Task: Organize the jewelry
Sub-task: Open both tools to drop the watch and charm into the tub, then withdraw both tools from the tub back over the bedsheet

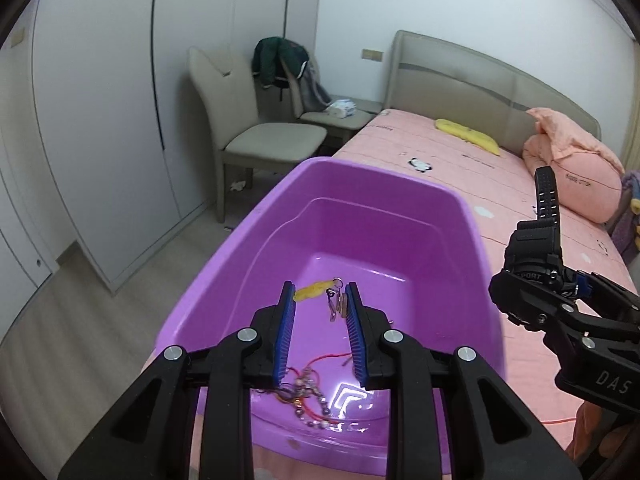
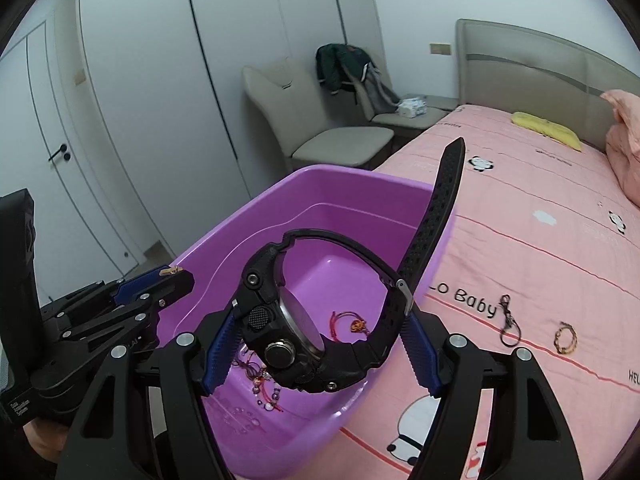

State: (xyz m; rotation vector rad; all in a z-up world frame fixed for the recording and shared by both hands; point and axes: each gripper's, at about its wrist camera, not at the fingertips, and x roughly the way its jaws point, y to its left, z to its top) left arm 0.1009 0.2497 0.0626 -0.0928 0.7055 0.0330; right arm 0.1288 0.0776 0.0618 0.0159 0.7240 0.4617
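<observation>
R gripper point(image 2: 320, 344) jaws clamp a black sport watch point(image 2: 288, 336) by its case, strap sticking up toward 1 o'clock, over the purple plastic bin point(image 2: 224, 240) on the pink bed point(image 2: 540, 248). L gripper point(image 1: 320, 320) hangs over the same bin; its jaws pinch a small keychain w/ yellow charm point(image 1: 316, 291) at the tips. Beaded bracelets w/ red cord point(image 1: 312, 400) lie on the bin floor, near edge. On the bedsheet at 3 o'clock of the bin: a black clasp cord point(image 2: 508, 320) and, just beside it, a gold-tone bracelet point(image 2: 565, 338).
</observation>
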